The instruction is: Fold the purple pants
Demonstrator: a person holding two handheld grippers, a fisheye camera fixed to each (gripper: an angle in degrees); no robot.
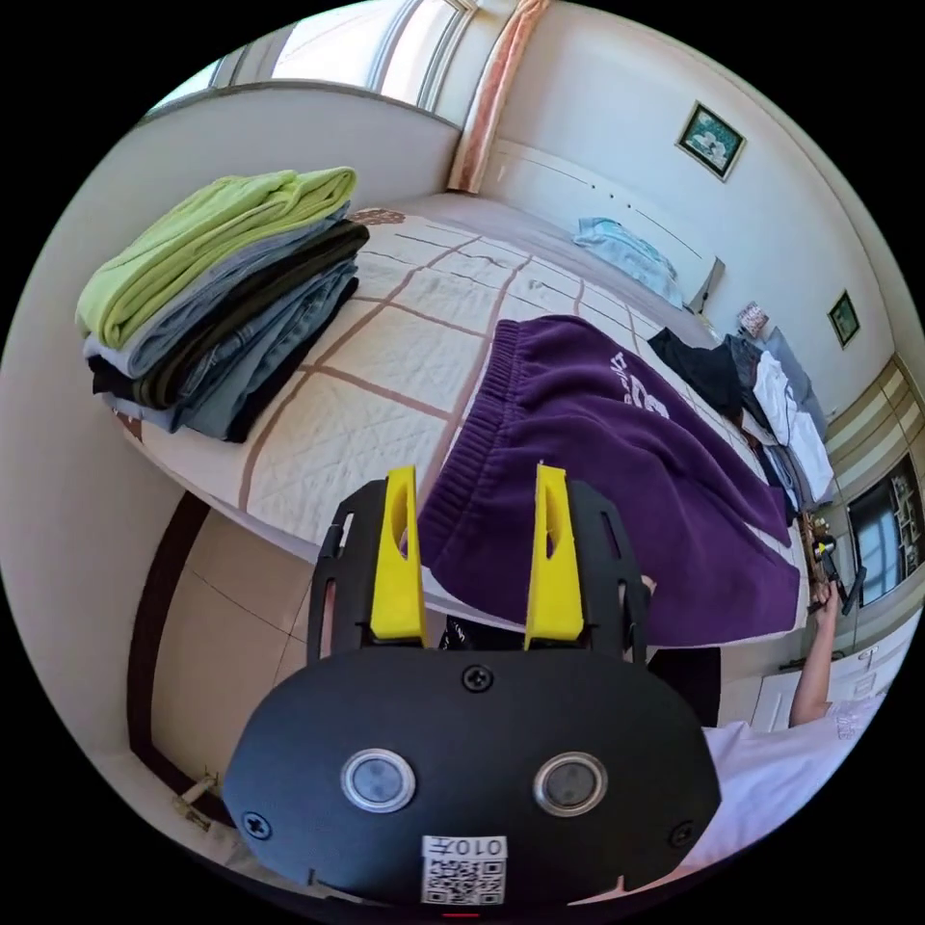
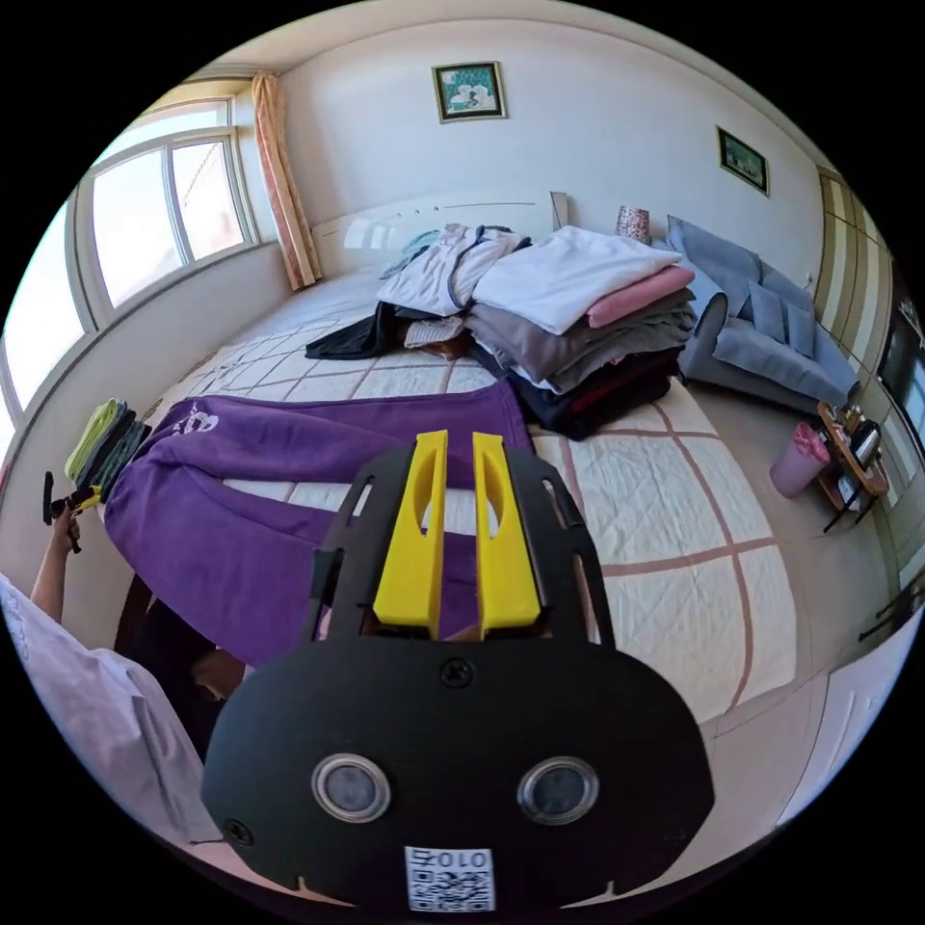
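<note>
In the left gripper view, the left gripper (image 1: 474, 482) hangs just off the near edge of the bed (image 1: 385, 385), its yellow jaws standing well apart with nothing between them. Straight ahead of the jaws, and a little to their right, lie the purple pants (image 1: 617, 453), waistband end nearest the tips and the legs running away to the right along the edge of the bed. They look laid flat and at full length; no fold in them can be made out here. Off to the left of the jaws, further back on the quilt, sits a stack of folded clothes (image 1: 217, 299) with a green piece on top. At the far right a person's hand holds the right gripper (image 1: 831, 570) near the leg ends, too small to say how its jaws stand. In the right gripper view, the right gripper (image 2: 460, 453) hovers over the leg end of the pants (image 2: 279, 501), its jaws close together with only a narrow slit between them and no cloth caught in it. The pants stretch away to the left of the jaws toward the left gripper (image 2: 69, 501), seen small at the far edge. Beyond the tips stands a pile of unsorted clothes (image 2: 578, 318). By my reading the pants are spread and ready, with every fold left to make.
</note>
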